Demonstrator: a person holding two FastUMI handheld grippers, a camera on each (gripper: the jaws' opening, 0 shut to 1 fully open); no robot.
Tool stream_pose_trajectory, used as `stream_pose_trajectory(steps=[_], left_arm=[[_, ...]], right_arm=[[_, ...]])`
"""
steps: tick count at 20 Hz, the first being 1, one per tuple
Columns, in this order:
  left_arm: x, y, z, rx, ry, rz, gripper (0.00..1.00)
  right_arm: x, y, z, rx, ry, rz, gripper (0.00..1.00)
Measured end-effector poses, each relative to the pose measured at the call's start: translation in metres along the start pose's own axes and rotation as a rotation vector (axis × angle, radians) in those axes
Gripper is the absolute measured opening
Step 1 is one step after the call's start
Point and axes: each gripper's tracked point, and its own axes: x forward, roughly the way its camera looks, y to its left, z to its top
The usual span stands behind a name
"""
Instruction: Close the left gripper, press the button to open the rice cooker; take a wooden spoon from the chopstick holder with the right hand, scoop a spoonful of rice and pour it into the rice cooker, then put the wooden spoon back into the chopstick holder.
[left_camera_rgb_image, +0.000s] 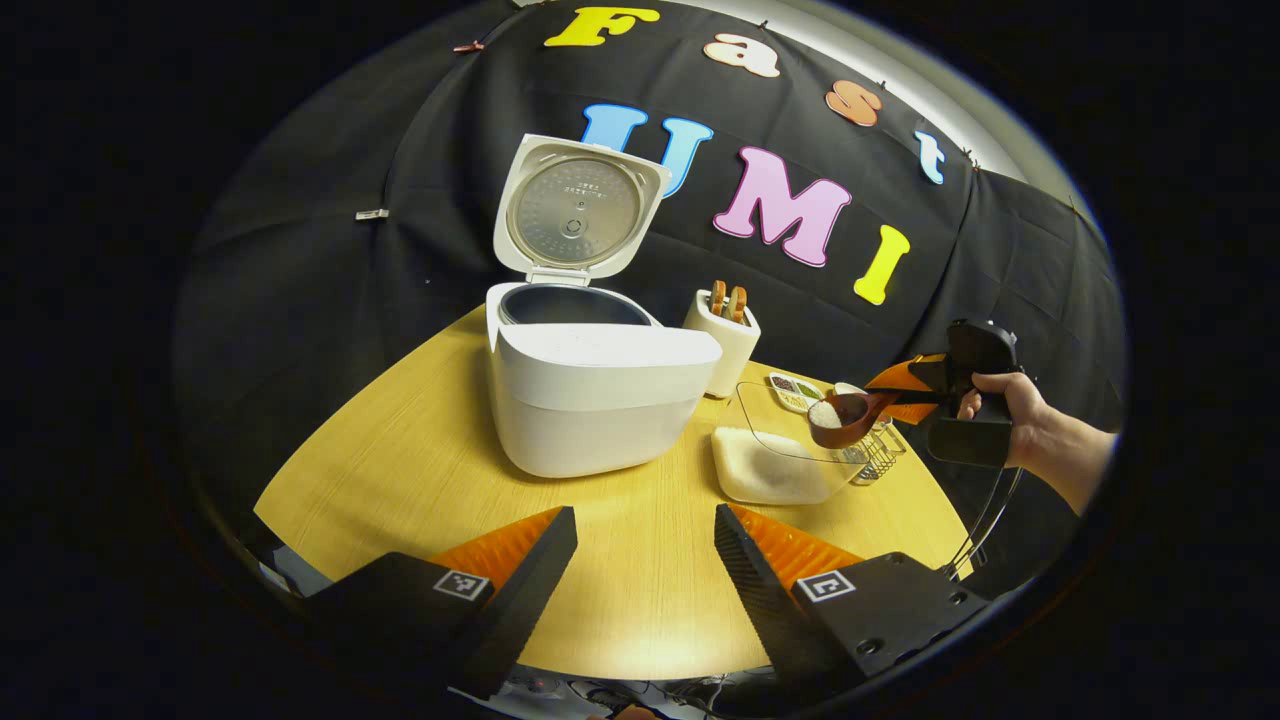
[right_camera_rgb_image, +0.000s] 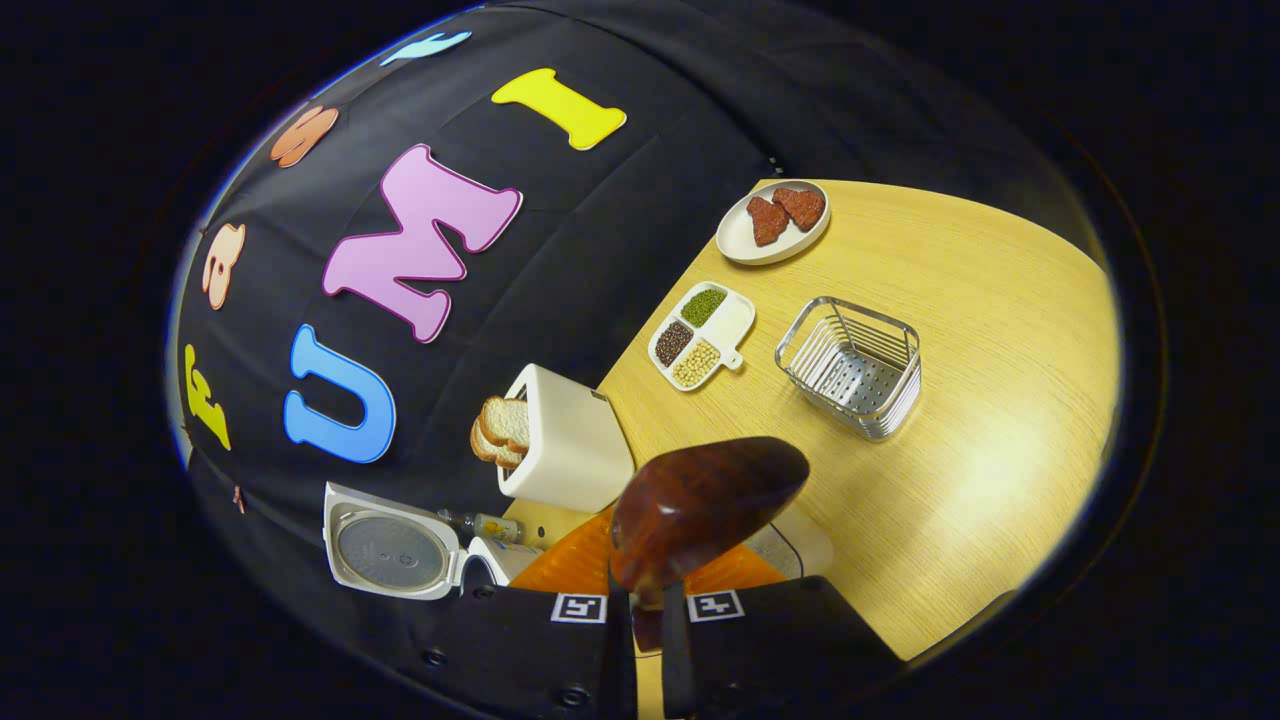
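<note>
The white rice cooker (left_camera_rgb_image: 590, 400) stands on the table with its lid (left_camera_rgb_image: 580, 210) raised upright and the inner pot showing. My left gripper (left_camera_rgb_image: 645, 555) hovers open in front of it, nothing between its fingers. At the right, my right gripper (left_camera_rgb_image: 890, 395) is shut on the handle of the wooden spoon (left_camera_rgb_image: 840, 418), whose bowl holds white rice above the clear rice container (left_camera_rgb_image: 770, 465). In the right gripper view, the spoon's dark underside (right_camera_rgb_image: 705, 505) juts out from my right gripper (right_camera_rgb_image: 648, 610). The wire chopstick holder (right_camera_rgb_image: 855, 365) stands apart on the table.
A white toaster (left_camera_rgb_image: 722, 340) with bread slices stands behind the cooker, to its right. A divided tray of beans (right_camera_rgb_image: 700, 335) and a plate of red meat pieces (right_camera_rgb_image: 775, 220) sit near the wall. A hand (left_camera_rgb_image: 1010, 410) holds the right gripper. The round table's edge (left_camera_rgb_image: 330, 470) curves close by.
</note>
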Motion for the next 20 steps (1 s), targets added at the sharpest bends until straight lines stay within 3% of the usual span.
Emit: stream_pose_trajectory(steps=[6,10,14,20], left_arm=[[-0.002,0.008,0.002,-0.021,-0.007,0.012,0.96],[0.001,0.015,0.008,-0.027,-0.020,0.018,0.96],[0.003,0.027,0.011,-0.017,-0.033,0.027,0.96],[-0.007,0.052,0.005,-0.059,-0.036,0.057,0.96]], right_arm=[[-0.004,0.040,0.004,0.083,0.018,0.030,0.14],[-0.004,0.082,0.000,0.137,0.031,0.091,0.14],[0.000,0.125,-0.015,0.128,0.053,0.142,0.14],[0.010,0.195,-0.047,0.215,0.098,0.242,0.14]])
